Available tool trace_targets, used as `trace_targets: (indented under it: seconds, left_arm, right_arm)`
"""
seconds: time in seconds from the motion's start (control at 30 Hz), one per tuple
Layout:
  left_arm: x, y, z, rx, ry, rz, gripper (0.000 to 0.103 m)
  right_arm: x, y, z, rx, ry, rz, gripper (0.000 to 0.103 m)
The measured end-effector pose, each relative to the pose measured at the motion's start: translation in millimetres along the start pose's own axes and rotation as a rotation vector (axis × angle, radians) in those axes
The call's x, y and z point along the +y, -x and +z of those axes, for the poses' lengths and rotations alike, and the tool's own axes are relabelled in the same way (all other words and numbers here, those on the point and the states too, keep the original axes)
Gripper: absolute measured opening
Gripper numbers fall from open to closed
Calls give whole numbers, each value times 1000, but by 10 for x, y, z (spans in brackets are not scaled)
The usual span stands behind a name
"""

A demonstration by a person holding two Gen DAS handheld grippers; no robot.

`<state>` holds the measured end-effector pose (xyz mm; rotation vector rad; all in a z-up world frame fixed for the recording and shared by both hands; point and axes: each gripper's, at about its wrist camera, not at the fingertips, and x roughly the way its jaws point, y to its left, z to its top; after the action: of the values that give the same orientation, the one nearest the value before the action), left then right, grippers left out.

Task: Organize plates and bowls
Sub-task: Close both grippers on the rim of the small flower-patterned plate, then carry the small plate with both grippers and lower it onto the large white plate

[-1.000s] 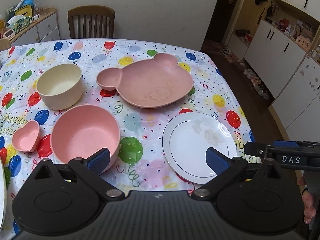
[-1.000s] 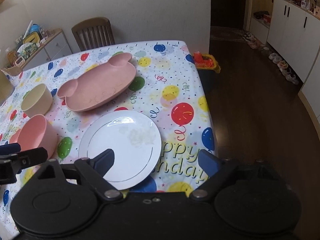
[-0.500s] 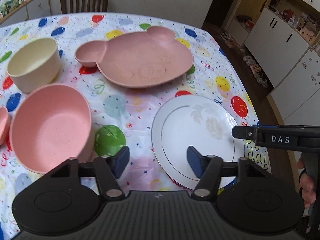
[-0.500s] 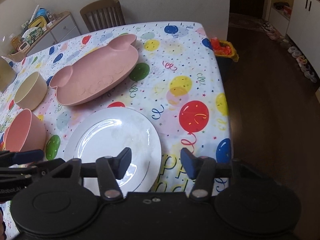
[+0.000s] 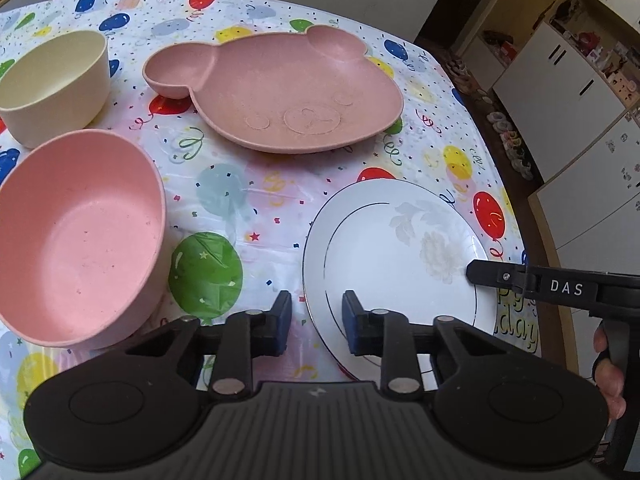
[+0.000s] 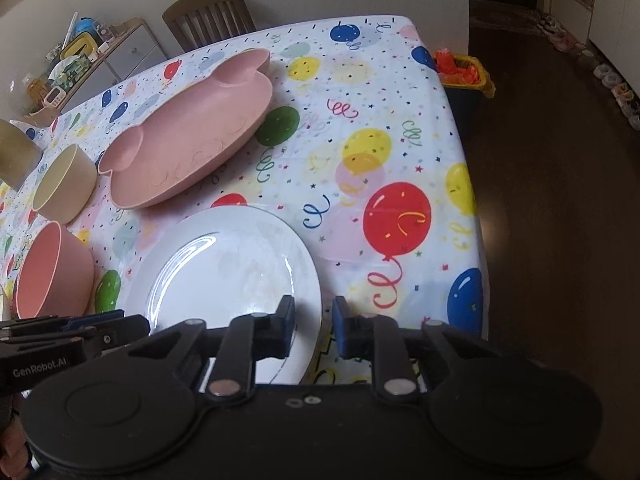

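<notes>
A white plate (image 5: 396,248) with a faint flower print lies near the table's front right; it also shows in the right wrist view (image 6: 224,272). My left gripper (image 5: 316,322) straddles its left rim, jaws narrowed but a gap still open. My right gripper (image 6: 314,326) straddles its right rim the same way. A pink bear-shaped plate (image 5: 280,92) lies behind it. A pink bowl (image 5: 76,236) and a cream bowl (image 5: 52,80) stand to the left.
The table (image 6: 400,128) has a balloon-print cloth; its right edge drops to dark floor. A bin with orange contents (image 6: 460,72) stands by the far corner. A wooden chair (image 6: 208,16) is at the far side. White cabinets (image 5: 560,80) line the right.
Both grippers moved forward and down to the white plate's opposite rims. Both sets of jaws narrowed from wide open to a small gap around the rim.
</notes>
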<state>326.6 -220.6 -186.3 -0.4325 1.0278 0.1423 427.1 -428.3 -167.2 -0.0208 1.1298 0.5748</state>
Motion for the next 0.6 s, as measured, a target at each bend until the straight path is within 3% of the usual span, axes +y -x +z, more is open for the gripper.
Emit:
trace_targets:
  seconds: [0.3,0.6]
  left_arm:
    - [79,-64,68,4,23,-51,16]
    - [91,-28,26,26,8,-70,15]
  right_arm:
    - [-82,-2,3,8,-42,49,10]
    - [-47,77,-102,16,-45,30,10]
